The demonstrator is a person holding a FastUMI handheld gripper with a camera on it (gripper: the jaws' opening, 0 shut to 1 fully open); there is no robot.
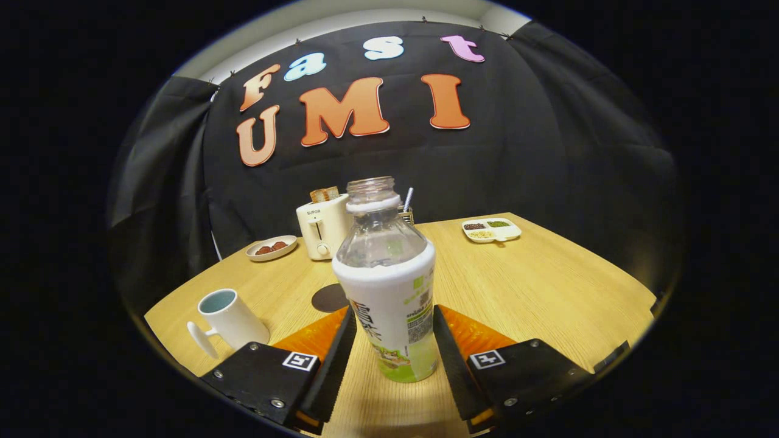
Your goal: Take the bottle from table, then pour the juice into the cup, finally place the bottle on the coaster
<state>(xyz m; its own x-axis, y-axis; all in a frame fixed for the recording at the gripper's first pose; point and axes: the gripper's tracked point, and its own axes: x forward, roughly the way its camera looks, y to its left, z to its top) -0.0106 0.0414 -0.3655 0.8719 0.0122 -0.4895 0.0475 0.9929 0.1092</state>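
Fingers [341, 350] flank the uncapped bottle [389, 286], contact unclear; coaster [328, 298] half hidden behind.

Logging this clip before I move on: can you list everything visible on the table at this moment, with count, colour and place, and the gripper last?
bottle: 1, clear with a white and green label, uncapped, upright between the fingers
cup: 1, white mug with a pale blue inside, left of the fingers
coaster: 1, dark round disc, just behind the bottle on its left
toaster: 1, cream, far side of the table, toast in its slot
small plate: 1, pale, with brown food, left of the toaster
divided tray: 1, white, with dark, green and pale contents, far right of the table
table: 1, light wood
gripper: 1, fingers flank the bottle's lower body; whether they press on it cannot be told
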